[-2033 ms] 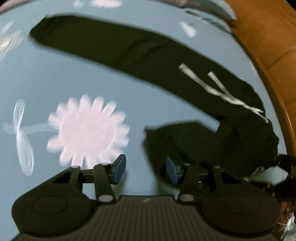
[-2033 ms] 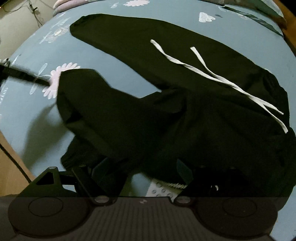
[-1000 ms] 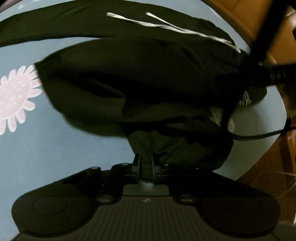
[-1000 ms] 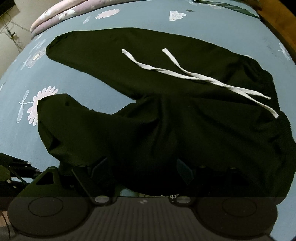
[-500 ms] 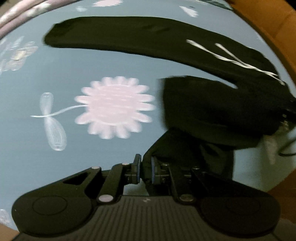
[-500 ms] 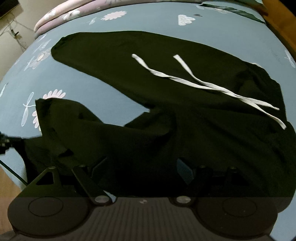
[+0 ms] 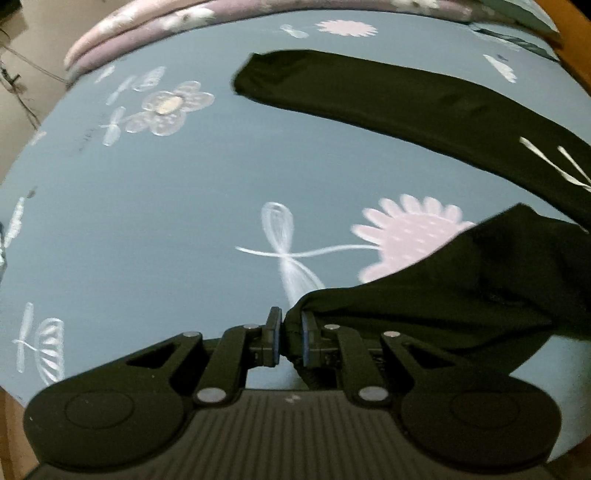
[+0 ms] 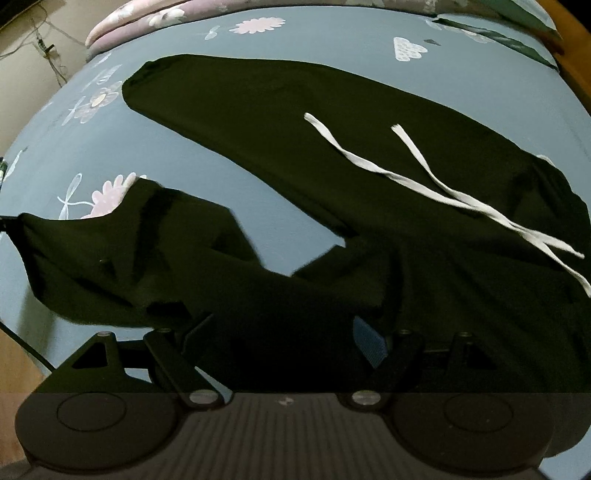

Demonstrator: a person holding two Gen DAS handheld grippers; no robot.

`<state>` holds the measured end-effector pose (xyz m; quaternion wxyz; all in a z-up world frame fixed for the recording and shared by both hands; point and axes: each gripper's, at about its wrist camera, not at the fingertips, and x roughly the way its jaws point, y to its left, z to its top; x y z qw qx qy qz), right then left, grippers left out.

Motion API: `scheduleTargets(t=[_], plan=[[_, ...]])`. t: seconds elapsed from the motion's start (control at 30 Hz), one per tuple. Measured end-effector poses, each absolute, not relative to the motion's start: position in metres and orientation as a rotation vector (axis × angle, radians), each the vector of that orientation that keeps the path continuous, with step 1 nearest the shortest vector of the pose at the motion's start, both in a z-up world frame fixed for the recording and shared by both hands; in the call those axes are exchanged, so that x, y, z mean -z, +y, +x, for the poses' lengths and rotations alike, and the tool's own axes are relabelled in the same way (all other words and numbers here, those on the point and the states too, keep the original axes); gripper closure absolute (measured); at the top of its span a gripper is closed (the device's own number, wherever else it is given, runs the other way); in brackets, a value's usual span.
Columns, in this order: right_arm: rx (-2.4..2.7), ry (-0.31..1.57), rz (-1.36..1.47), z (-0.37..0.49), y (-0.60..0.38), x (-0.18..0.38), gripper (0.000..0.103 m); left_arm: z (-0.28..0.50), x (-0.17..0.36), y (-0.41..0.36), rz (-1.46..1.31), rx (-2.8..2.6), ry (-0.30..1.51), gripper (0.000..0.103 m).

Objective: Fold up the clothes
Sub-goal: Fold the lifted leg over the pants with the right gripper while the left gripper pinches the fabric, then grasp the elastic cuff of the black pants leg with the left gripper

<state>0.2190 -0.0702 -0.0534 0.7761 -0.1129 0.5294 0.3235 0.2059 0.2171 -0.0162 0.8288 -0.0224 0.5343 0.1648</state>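
Black drawstring pants (image 8: 332, 192) lying across floral bedsheet (image 7: 147, 221). Left tongs (image 7: 289, 338) clamping near leg's cuff (image 7: 295, 314), drawing it toward bed's left edge. Right tongs (image 8: 284, 343) hanging apart over crotch fabric. Advice: keeping leg taut, laying it parallel to far leg.

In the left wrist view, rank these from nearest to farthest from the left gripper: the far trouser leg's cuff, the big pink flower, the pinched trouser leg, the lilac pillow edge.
1. Pinched trouser leg, clamped in the left gripper, trailing right.
2. Big pink flower, just beyond, right of centre.
3. Far trouser leg's cuff, upper middle.
4. Lilac pillow edge, top left, at the bed's far end.
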Motion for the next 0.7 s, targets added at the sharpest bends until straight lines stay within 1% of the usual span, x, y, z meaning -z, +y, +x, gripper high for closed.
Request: scheduleTargets(t=[0.33, 0.37, 0.43, 0.57, 0.63, 0.7], plan=[[-0.72, 1.139, -0.265, 0.215, -0.049, 0.053, 0.019, 0.213, 0.015, 0.258, -0.024, -0.406, 1.101, 0.093], [-0.72, 1.14, -0.265, 0.215, -0.047, 0.054, 0.019, 0.213, 0.017, 0.259, -0.031, -0.405, 1.109, 0.086], [-0.723, 1.139, -0.263, 0.214, -0.044, 0.054, 0.019, 0.215, 0.02, 0.262, -0.045, -0.402, 1.125, 0.084], [-0.738, 1.133, -0.258, 0.211, -0.038, 0.052, 0.018, 0.202, 0.021, 0.274, -0.156, -0.465, 1.127, 0.073], [-0.745, 1.131, -0.258, 0.211, -0.035, 0.05, 0.018, 0.191, 0.02, 0.283, -0.253, -0.508, 1.121, 0.067], [-0.754, 1.128, -0.254, 0.21, -0.031, 0.049, 0.019, 0.177, 0.019, 0.292, -0.382, -0.56, 1.091, 0.064]])
